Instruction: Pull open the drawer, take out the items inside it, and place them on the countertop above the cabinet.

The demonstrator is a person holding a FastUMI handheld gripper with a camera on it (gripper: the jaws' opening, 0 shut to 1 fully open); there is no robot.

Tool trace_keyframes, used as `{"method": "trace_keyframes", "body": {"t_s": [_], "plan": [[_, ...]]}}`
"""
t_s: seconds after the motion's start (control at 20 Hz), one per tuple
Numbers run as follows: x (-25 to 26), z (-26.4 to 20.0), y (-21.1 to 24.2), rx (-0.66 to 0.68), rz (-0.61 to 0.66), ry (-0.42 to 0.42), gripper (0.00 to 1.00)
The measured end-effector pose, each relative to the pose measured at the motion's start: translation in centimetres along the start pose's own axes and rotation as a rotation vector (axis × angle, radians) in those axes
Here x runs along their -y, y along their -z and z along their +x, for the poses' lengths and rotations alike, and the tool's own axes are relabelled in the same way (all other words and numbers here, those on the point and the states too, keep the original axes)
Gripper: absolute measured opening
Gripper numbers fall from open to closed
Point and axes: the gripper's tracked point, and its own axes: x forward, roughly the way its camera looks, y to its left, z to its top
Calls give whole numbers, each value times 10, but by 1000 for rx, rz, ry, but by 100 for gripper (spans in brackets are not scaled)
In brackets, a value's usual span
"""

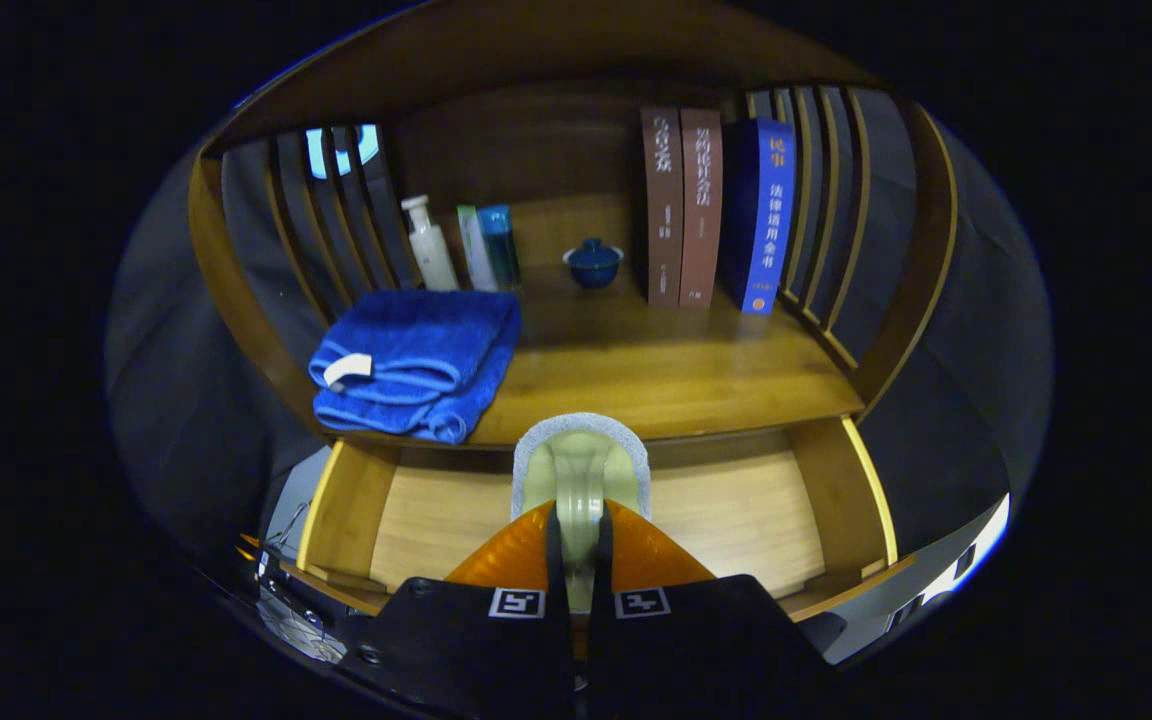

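The drawer (736, 520) is seen pulled open below the worktop (656, 370) in the gripper view, its wooden floor bare on either side. A pale brush with a grey pad (581, 470) is clamped by its handle between both fingers of the tool (576, 545), held over the drawer. On the worktop a folded blue towel (416, 365), bottles (461, 245), a small blue lidded cup (594, 263) and upright books (716, 210) are seen.

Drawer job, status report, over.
Gripper shut on scrub brush, held over open drawer. Countertop just beyond. Blue towel to one side, path open.
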Motion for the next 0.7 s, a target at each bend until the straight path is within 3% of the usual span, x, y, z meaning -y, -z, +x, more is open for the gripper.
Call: {"method": "trace_keyframes", "body": {"t_s": [0.4,0.7], "plan": [[-3,46,-83,58,18,-12,11],[-3,108,-106,9,28,-11,10]]}}
